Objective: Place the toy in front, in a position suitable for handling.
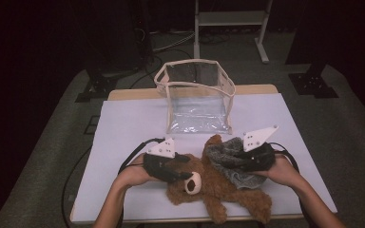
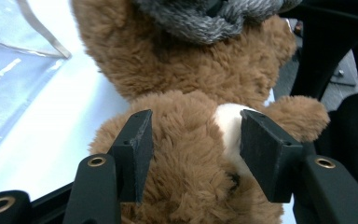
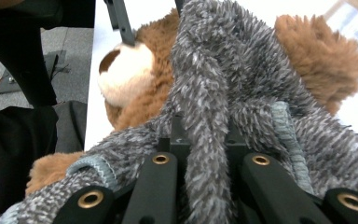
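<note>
Near the table's front edge [image 1: 123, 216], the right gripper [image 1: 247, 159] pinches the grey sweater [image 1: 225, 161] and should pull gently, while the left gripper [image 1: 183, 172], jaws spread around the teddy bear's [image 1: 218, 190] head, steadies it.

A wooden table [image 1: 123, 93] covered by a white sheet [image 1: 123, 128] stands on grey carpet [image 1: 52, 156] in a dim room, lit mainly over the tabletop. Beyond the table's far edge stands a pale metal frame [image 1: 228, 19]. Black stand bases [image 1: 313, 83] and loose cables [image 1: 171, 42] lie on the carpet either side of it.
</note>
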{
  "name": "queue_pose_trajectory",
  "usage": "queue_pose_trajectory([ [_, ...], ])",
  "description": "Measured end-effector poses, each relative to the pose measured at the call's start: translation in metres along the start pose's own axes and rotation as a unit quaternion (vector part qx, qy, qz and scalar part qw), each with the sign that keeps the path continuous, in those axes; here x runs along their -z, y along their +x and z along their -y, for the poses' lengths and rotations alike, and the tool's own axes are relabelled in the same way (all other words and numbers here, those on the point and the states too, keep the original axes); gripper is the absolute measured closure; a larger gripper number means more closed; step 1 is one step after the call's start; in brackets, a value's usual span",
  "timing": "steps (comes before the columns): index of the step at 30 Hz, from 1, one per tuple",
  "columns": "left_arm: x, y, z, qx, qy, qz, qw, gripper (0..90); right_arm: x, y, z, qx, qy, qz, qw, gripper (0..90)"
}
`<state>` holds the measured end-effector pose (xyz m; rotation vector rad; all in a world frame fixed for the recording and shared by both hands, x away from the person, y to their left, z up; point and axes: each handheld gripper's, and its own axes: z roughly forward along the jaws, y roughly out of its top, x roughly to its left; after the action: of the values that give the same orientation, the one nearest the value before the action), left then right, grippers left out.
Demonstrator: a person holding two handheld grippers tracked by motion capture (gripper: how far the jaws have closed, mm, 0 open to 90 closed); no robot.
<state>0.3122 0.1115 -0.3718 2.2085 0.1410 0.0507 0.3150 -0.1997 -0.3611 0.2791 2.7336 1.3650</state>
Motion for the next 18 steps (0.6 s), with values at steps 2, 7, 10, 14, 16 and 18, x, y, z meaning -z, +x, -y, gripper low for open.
queue_pose_trajectory([
  [2, 0.000, -0.001, -0.001, -0.001, 0.004, -0.001, 1.0000, 44.6, -0.003, 0.001, -0.004, 0.008, 0.005, 0.002, 0.9999, 79.7],
  [7, 0.000, -0.002, 0.000, -0.001, 0.005, 0.003, 1.0000, 44.8, 0.005, -0.005, 0.001, -0.001, 0.001, 0.010, 0.9999, 79.7],
  [10, 0.000, -0.002, -0.001, -0.004, 0.006, 0.003, 1.0000, 44.8, 0.012, -0.008, 0.008, -0.015, -0.003, 0.013, 0.9998, 79.7],
  [14, -0.001, -0.003, -0.001, -0.007, 0.009, 0.003, 0.9999, 44.8, 0.028, -0.016, 0.025, -0.045, -0.013, 0.027, 0.9986, 79.7],
  [16, -0.001, -0.003, -0.002, -0.008, 0.010, 0.005, 0.9999, 44.8, 0.031, -0.018, 0.027, -0.049, -0.014, 0.029, 0.9983, 79.7],
  [18, -0.002, -0.004, -0.002, -0.008, 0.010, 0.006, 0.9999, 44.8, 0.029, -0.017, 0.025, -0.048, -0.013, 0.029, 0.9983, 79.7],
])
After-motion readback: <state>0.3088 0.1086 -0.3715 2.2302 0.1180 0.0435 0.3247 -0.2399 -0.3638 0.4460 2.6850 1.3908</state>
